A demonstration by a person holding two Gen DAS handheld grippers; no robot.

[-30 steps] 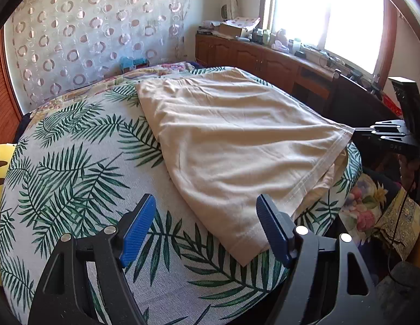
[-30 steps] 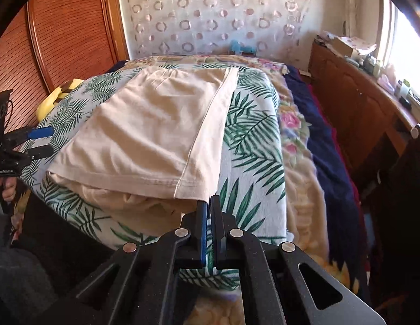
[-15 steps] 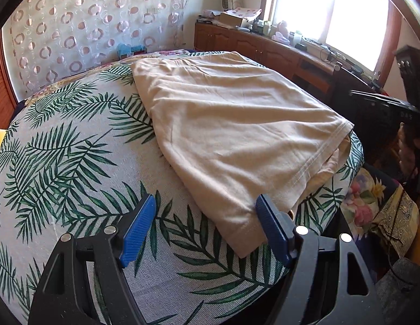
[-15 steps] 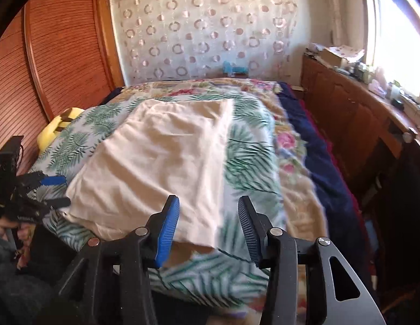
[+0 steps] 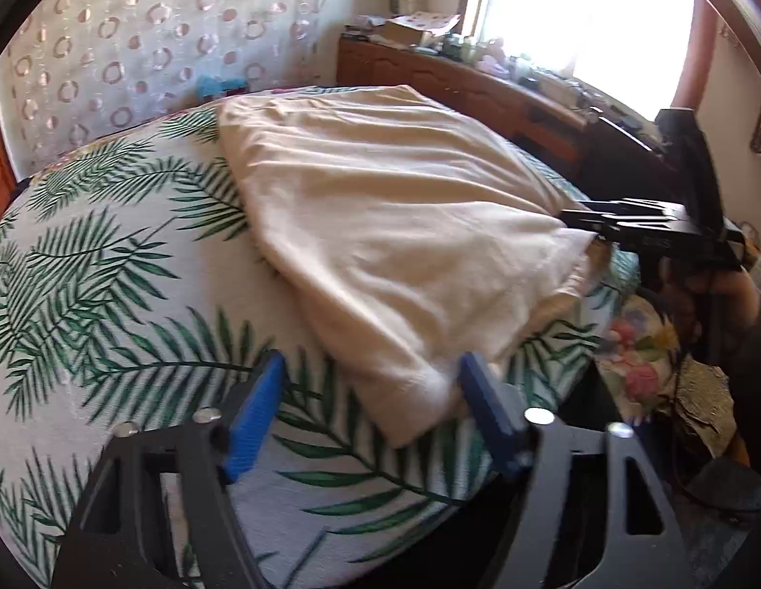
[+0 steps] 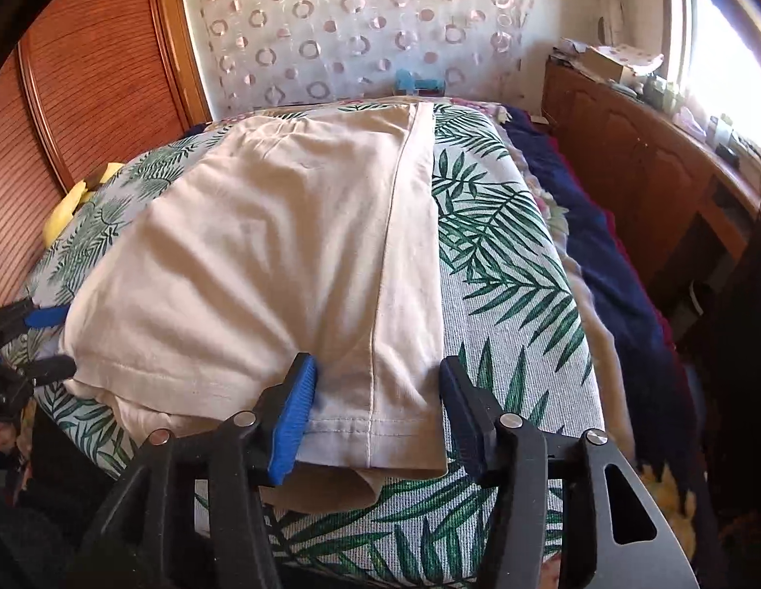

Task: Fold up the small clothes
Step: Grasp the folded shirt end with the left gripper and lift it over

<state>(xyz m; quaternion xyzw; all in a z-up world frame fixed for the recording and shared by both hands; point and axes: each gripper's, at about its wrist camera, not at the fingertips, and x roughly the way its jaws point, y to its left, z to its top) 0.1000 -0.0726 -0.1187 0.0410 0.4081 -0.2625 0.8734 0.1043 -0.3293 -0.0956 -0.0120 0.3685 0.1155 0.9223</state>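
A beige garment (image 5: 390, 226) lies folded lengthwise on the palm-leaf bedspread (image 5: 110, 294). My left gripper (image 5: 370, 412) straddles its near left corner; the jaws are closing, the right pad (image 5: 488, 407) is at the cloth's edge and the left pad is clear of it. In the right wrist view the garment (image 6: 282, 255) runs away from me. My right gripper (image 6: 375, 414) is low over the hemmed near right corner, jaws opening, the cloth lying between the pads without being pinched. Each gripper shows in the other's view: the right gripper (image 5: 581, 218), the left gripper (image 6: 51, 343).
A wooden cabinet (image 6: 650, 172) with clutter runs under the window on the right. A navy blanket (image 6: 601, 255) lies between bed and cabinet. A wooden wardrobe door (image 6: 86, 73) stands at the left, with a yellow object (image 6: 71, 206) beside it. A circle-patterned curtain (image 5: 135, 49) hangs behind.
My right gripper went from shut to open and came down over the garment's near right corner. My left gripper moved in on the left corner and its jaws narrowed. The cloth has wrinkled.
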